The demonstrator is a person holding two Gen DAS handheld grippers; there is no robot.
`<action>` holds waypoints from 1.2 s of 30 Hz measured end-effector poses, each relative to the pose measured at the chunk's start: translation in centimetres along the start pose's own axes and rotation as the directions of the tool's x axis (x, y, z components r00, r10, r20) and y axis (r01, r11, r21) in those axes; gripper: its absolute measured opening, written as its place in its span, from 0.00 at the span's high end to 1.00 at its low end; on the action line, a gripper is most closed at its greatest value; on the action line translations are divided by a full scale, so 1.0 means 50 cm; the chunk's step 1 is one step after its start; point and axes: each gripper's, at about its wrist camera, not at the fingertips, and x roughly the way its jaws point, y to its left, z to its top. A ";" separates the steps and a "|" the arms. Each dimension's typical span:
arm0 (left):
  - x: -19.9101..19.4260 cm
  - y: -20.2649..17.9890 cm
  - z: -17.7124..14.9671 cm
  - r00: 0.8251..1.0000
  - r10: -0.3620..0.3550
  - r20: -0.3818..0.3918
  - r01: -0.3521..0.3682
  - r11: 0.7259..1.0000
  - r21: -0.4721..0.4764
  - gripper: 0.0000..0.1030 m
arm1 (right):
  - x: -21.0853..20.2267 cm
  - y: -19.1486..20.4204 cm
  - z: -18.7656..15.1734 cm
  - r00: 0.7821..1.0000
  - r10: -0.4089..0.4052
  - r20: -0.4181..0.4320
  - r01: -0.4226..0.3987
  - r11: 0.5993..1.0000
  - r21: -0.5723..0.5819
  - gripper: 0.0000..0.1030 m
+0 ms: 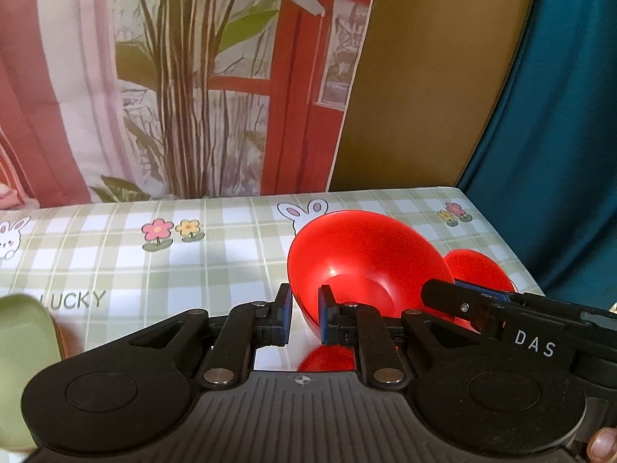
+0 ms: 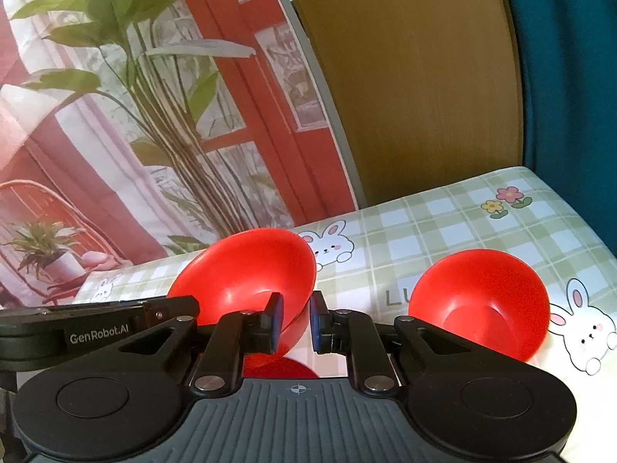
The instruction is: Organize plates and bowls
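A red bowl (image 1: 366,262) is tilted above the checked tablecloth (image 1: 154,262), held by both grippers. My left gripper (image 1: 304,312) is shut on its near left rim. My right gripper (image 2: 296,320) is shut on the rim of the same bowl (image 2: 246,270) at its right side; its black body (image 1: 501,312) shows in the left wrist view. A second red bowl (image 2: 482,301) sits upright on the cloth to the right, partly hidden behind the held bowl in the left wrist view (image 1: 478,266). Another red piece (image 2: 281,366) shows below the held bowl.
A pale green dish (image 1: 23,366) lies at the table's left near edge. A printed backdrop with plants (image 1: 185,77) stands behind the table, a wooden panel (image 1: 432,77) and teal curtain (image 1: 559,115) to the right. The table's right edge (image 1: 513,247) is near the second bowl.
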 end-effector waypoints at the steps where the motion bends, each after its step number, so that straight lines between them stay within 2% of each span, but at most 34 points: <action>1: -0.007 -0.002 -0.004 1.000 0.000 0.003 0.000 1.000 0.000 0.85 | -0.005 0.001 -0.003 1.000 0.001 0.000 -0.001 1.000 0.000 0.86; 15: -0.045 -0.013 -0.049 1.000 -0.001 -0.001 0.001 1.000 -0.014 0.85 | -0.045 -0.004 -0.057 1.000 0.006 -0.023 -0.006 1.000 0.014 0.86; 31: -0.040 0.002 -0.070 0.999 0.009 -0.038 -0.011 0.999 -0.050 0.85 | -0.041 -0.005 -0.090 0.997 0.022 -0.068 -0.020 0.999 0.029 0.86; 36: -0.033 0.000 -0.076 0.999 0.017 -0.046 -0.019 0.999 -0.035 0.85 | -0.031 -0.006 -0.096 0.996 0.019 -0.085 -0.016 0.999 0.028 0.86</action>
